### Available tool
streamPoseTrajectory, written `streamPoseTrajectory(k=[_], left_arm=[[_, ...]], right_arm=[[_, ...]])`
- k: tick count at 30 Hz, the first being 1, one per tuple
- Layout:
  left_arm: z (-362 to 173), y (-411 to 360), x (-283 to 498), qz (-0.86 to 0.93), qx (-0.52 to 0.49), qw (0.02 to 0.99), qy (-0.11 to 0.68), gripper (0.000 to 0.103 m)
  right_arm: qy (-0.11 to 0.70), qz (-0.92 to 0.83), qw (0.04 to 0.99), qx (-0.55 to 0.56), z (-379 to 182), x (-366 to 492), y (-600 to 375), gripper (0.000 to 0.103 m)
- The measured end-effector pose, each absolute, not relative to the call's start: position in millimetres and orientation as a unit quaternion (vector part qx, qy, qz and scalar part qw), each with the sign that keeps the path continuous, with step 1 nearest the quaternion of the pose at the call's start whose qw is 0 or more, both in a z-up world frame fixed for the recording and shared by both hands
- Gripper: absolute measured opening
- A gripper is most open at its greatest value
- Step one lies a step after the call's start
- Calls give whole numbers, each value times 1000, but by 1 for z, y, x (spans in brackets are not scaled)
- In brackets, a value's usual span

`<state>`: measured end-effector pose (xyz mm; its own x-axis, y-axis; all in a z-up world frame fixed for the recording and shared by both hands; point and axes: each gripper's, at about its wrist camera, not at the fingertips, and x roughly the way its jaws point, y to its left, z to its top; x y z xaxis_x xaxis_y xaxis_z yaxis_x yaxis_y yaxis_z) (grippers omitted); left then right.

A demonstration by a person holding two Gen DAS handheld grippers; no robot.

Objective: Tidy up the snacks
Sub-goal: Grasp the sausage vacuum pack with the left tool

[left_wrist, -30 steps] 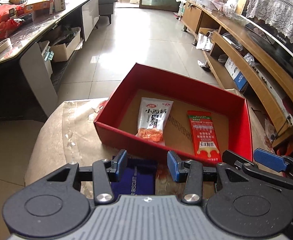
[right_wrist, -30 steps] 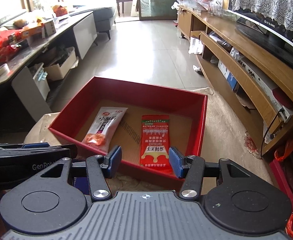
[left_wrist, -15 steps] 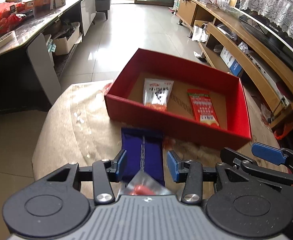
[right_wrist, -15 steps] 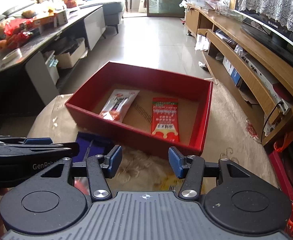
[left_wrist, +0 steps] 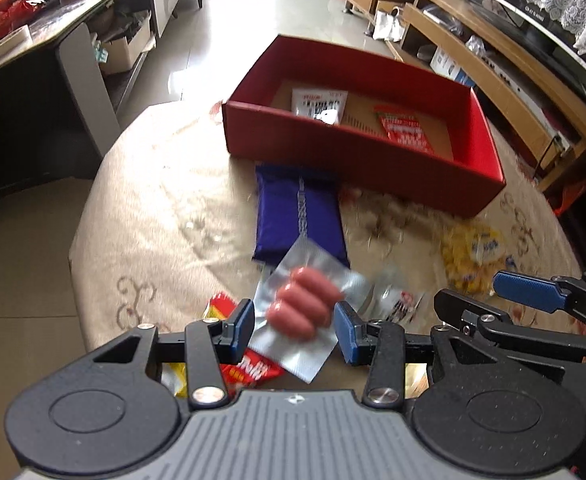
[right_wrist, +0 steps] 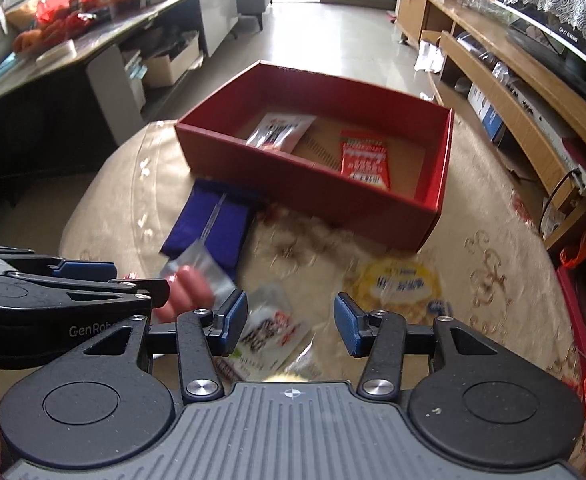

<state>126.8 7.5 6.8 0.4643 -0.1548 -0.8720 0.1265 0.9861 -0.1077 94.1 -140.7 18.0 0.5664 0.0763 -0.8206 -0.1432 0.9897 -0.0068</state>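
Beige embroidered tablecloth [left_wrist: 153, 220] strewn with loose snacks; red box [left_wrist: 357, 168] at the far side, already holding a white packet [left_wrist: 319, 104] and a red sachet [left_wrist: 405, 132]. Left gripper [left_wrist: 295, 324] drawn in to its narrowest, seemingly empty; sausage pack [left_wrist: 305, 308] blurred just under the tips, perhaps brushing the pads, hard to tell. Right gripper [right_wrist: 291, 320] closing, nothing pinched, printed packet [right_wrist: 269, 332] on the cloth below its gap. Best to spread the left jaws first, settle astride the sausage pack, pinch its flat foil edge rather than the bulge, then lift clear of the purple bag [left_wrist: 299, 216] before heading for the box
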Motion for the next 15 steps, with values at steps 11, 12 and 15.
streamPoseTrajectory(k=[11, 12, 15], left_arm=[[-15, 4, 135, -111, -3, 838, 535, 50], [-17, 2, 138, -110, 0, 838, 535, 53], [-19, -6, 147, -113, 17, 842, 527, 60]], right_arm=[[488, 60, 870, -22, 7, 87, -151, 69], [489, 60, 870, -17, 7, 88, -153, 72], [491, 64, 869, -9, 7, 87, -158, 74]])
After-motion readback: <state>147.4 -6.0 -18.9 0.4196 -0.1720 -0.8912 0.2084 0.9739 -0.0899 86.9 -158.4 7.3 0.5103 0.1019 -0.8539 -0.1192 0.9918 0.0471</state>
